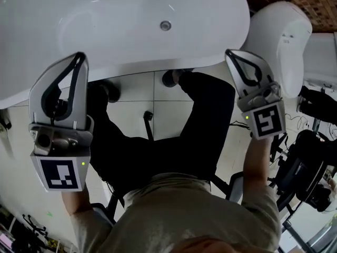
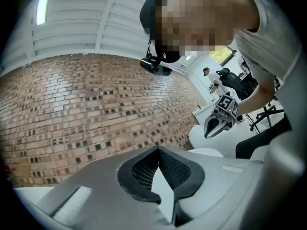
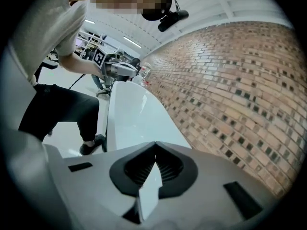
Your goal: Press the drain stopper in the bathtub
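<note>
Drain stopper (image 1: 166,25) sits on the floor of the white bathtub (image 1: 105,20), well apart from both tools. Left tongs (image 1: 79,56) and right tongs (image 1: 230,53) hover over the near rim, both closed on nothing. Press looks not yet begun; reach-in and push remain.

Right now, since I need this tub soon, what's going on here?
A person stands at the glossy white bathtub with a grey gripper in each hand. The left gripper and right gripper are both shut and empty, by the near rim. The small round metal drain stopper on the tub floor is untouched.
</note>
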A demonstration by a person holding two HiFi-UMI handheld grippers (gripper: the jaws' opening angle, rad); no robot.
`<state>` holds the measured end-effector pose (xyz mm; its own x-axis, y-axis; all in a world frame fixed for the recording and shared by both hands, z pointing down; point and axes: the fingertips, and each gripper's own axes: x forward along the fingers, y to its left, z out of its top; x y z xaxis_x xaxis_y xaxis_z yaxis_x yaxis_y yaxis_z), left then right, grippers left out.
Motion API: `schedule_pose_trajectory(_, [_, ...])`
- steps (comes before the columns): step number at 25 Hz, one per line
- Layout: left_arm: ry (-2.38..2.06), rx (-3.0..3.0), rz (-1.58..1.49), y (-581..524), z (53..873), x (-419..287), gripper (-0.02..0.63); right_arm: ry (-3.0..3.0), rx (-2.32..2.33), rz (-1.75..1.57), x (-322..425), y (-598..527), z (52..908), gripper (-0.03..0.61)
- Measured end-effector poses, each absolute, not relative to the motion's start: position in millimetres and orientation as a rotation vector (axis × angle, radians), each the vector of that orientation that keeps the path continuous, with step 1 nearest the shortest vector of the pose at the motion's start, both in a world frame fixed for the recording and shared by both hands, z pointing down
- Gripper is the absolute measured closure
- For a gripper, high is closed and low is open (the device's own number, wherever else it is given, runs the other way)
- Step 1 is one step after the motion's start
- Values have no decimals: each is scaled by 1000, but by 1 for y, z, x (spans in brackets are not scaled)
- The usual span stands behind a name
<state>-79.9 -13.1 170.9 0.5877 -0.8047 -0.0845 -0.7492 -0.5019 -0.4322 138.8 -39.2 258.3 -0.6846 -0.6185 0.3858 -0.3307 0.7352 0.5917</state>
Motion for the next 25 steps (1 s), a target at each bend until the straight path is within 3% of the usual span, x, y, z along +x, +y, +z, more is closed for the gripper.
schedule_pose_trajectory(5, [1317,-2332,-237,-75,213,-98,607,-2300,715,-369,135,-91,321,578])
schedule_pose_trajectory(12, [1490,-2279,-326,-131,263,-128,607,-2237,464,-294,106,-162,405,578])
schedule_pose_trajectory(25, [1650,-2317,-285,-165,308,-150,607,-1885,180,38,110,-280,660,578])
